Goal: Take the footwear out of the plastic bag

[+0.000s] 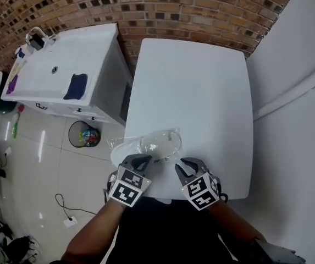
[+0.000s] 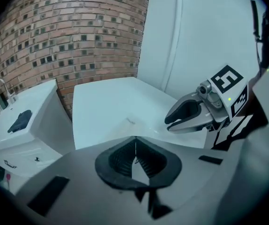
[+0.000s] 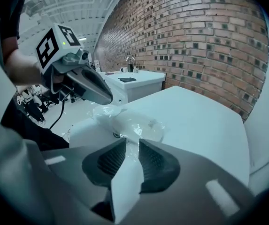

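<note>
On white surface [image 1: 201, 92], close to front edge and toward left corner: crumpled clear plastic bag [image 1: 156, 143]. Inside, pale footwear [image 1: 125, 150], still wrapped in the film, shape hard to make out.

Left gripper [image 1: 141, 159] angled down at bag's near left end, tip just over the plastic; touching or not, cannot tell. Fingers [image 2: 120, 159] pressed fully together, only a thin seam between the dark ribbed pads, nothing held.

Right gripper [image 1: 186, 166] beside it, angled down at bag's near right edge. Fingers [image 3: 107, 161] standing partly apart, a clear gap between the pads, bag just ahead of the tips, nothing pinched.

Both grippers side by side, near each other but apart, marker cubes facing up toward the head camera. Forearms reaching in from the bottom of that view.

Left of the surface: white sink cabinet [image 1: 47, 73] with dark cloth [image 1: 76, 86] on top, round bin [image 1: 84, 134] on tiled floor below. Behind: brick wall [image 1: 173, 10].
</note>
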